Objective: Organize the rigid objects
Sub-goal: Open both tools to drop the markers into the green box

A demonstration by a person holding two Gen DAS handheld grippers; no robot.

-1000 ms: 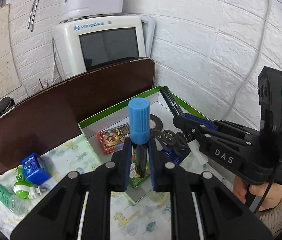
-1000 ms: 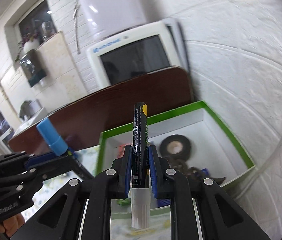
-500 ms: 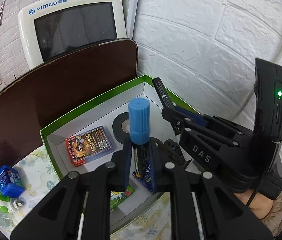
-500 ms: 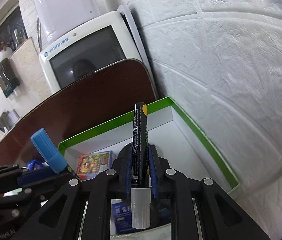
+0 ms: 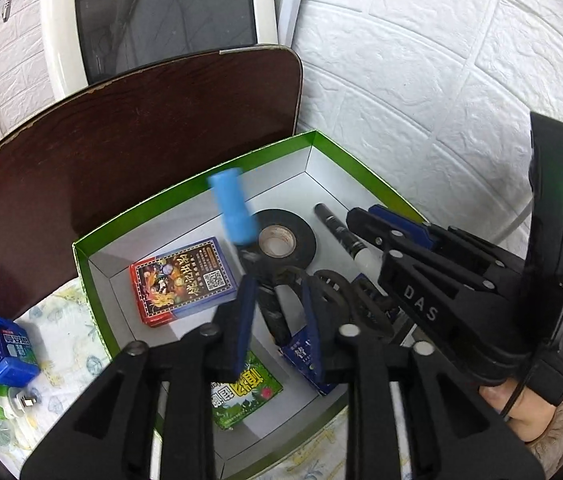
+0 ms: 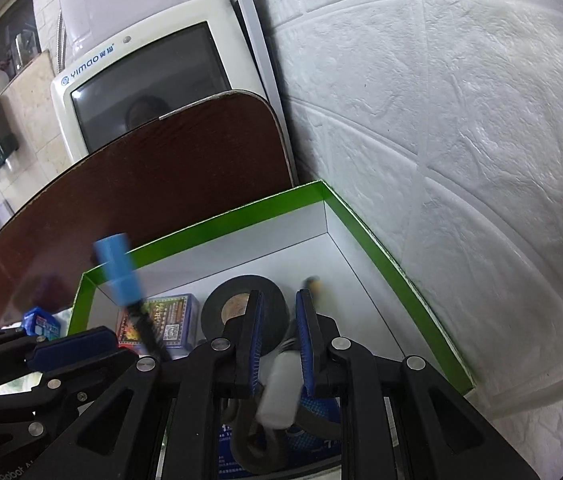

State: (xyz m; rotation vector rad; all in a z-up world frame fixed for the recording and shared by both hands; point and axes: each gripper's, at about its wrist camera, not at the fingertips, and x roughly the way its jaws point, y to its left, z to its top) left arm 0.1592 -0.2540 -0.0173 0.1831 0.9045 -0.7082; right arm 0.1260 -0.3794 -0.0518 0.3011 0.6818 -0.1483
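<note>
Both grippers hover over a green-rimmed white box [image 5: 345, 160]. My left gripper [image 5: 277, 320] is open; a blue-capped marker [image 5: 233, 212] tips blurred out of its jaws, also in the right wrist view [image 6: 119, 276]. My right gripper [image 6: 277, 344] is open; a black marker with a white cap [image 6: 279, 392] drops blurred between its jaws and lies in the box in the left wrist view [image 5: 345, 236]. The right gripper [image 5: 397, 236] shows there too.
The box holds a black tape roll [image 5: 285, 240], a card pack [image 5: 185, 280], a green packet [image 5: 241, 392], a blue box [image 5: 301, 356] and a dark tool. A blue box [image 5: 7, 352] and green bottles lie left on the cloth. A brown board [image 5: 121, 128] stands behind, white wall right.
Both grippers moved down over the box and opened. The blue-capped marker tips out of the left jaws; the white-capped marker has dropped from the right jaws into the box.
</note>
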